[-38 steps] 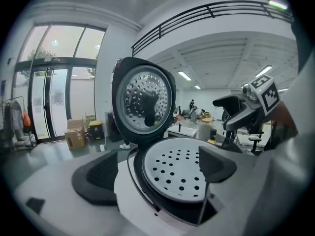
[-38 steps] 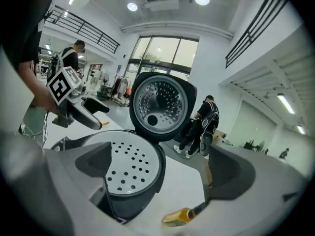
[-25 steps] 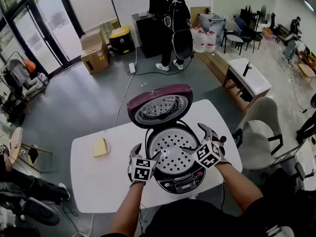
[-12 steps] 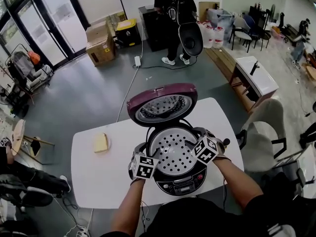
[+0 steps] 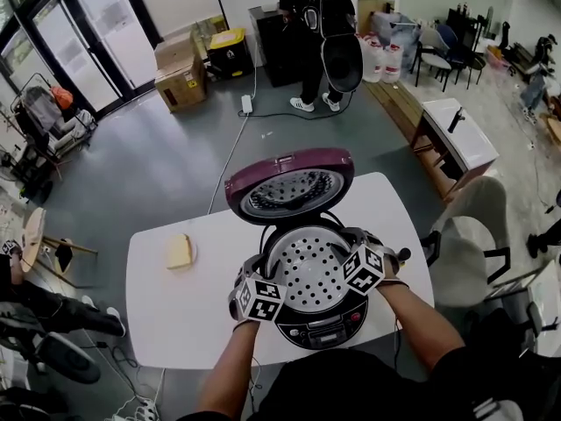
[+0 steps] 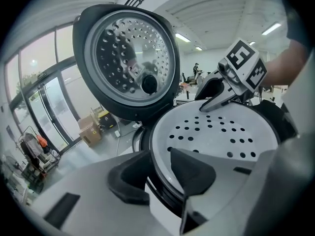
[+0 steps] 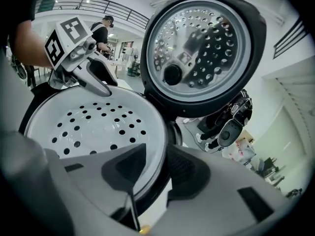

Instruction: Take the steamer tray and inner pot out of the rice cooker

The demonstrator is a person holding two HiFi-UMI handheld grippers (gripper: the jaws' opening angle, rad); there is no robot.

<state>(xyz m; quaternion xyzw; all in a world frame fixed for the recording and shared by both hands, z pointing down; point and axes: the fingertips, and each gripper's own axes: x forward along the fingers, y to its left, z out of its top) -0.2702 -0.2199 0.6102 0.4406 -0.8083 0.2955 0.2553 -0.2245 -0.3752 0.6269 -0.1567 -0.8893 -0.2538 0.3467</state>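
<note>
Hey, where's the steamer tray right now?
The steamer tray sits in the open rice cooker on the white table, centre of the head view; the left gripper and right gripper, jaws just closing, clamp its rim on either side.

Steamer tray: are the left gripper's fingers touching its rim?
Touching. The left gripper view shows the left gripper, which has just been closing, with fingers pinching the steamer tray by its rim.

The perforated steamer tray at centre looks smooth matt white, the lid's inner plate shiny metal, the table matt white.
</note>
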